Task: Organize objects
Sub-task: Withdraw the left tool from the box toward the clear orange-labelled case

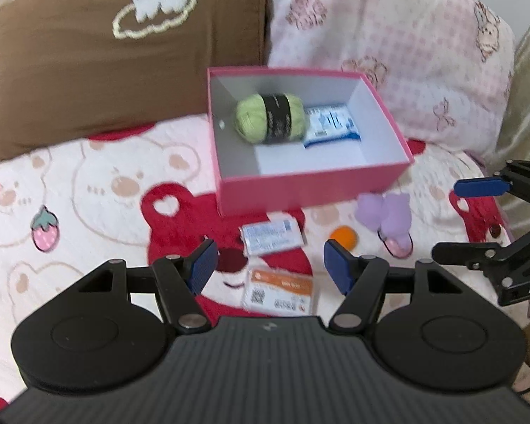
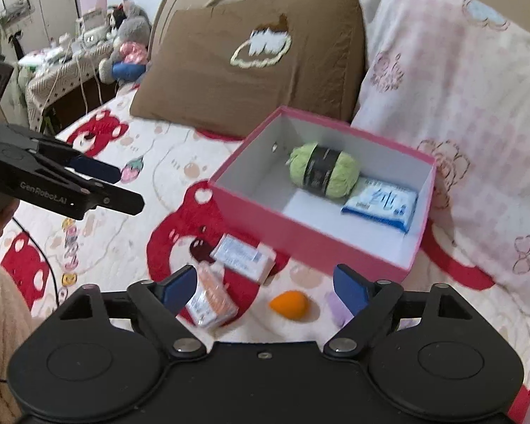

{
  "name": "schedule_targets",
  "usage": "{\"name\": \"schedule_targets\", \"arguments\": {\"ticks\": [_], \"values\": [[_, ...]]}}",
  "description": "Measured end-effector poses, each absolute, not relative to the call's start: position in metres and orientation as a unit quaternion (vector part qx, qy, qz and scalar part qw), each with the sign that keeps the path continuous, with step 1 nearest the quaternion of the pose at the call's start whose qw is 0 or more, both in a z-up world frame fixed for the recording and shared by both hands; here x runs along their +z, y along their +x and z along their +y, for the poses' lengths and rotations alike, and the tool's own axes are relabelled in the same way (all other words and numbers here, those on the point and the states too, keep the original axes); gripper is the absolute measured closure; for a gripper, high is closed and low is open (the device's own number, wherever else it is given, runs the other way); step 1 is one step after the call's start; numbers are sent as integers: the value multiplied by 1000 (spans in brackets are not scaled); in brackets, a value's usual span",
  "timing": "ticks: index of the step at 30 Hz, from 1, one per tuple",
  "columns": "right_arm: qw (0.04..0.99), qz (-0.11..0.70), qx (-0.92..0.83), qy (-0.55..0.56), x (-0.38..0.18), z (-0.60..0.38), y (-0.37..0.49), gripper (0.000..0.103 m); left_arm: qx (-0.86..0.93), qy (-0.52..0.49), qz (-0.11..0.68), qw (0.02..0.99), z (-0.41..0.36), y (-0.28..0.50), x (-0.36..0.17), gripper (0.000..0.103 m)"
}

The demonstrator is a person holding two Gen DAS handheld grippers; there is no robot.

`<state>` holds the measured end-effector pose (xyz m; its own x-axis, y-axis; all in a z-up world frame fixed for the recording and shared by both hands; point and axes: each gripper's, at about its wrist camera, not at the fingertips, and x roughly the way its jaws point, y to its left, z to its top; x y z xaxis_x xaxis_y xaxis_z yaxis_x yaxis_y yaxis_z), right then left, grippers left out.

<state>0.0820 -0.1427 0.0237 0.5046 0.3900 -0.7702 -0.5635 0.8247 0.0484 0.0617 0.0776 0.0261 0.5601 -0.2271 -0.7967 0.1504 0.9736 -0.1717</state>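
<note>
Purple item half hidden behind right gripper – blurred.

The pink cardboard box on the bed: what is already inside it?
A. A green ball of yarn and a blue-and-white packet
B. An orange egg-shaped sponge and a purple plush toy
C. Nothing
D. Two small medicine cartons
A: the pink cardboard box holds the green ball of yarn beside the blue-and-white packet; the other small things lie outside on the quilt.
</note>
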Motion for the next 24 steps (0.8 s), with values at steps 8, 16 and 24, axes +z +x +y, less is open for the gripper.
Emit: {"name": "schedule_targets", "arguments": {"ticks": [8, 16, 24], "values": [[847, 432, 296, -95, 6, -133, 74, 15, -121, -42, 475, 870, 83, 58, 4, 32], [837, 435, 319, -94, -10, -120, 71, 15, -127, -51, 478, 867, 95, 58, -12, 30], [819, 437, 352, -117, -32, -101, 66, 15, -117, -52, 511, 850, 106, 59, -45, 30]]}}
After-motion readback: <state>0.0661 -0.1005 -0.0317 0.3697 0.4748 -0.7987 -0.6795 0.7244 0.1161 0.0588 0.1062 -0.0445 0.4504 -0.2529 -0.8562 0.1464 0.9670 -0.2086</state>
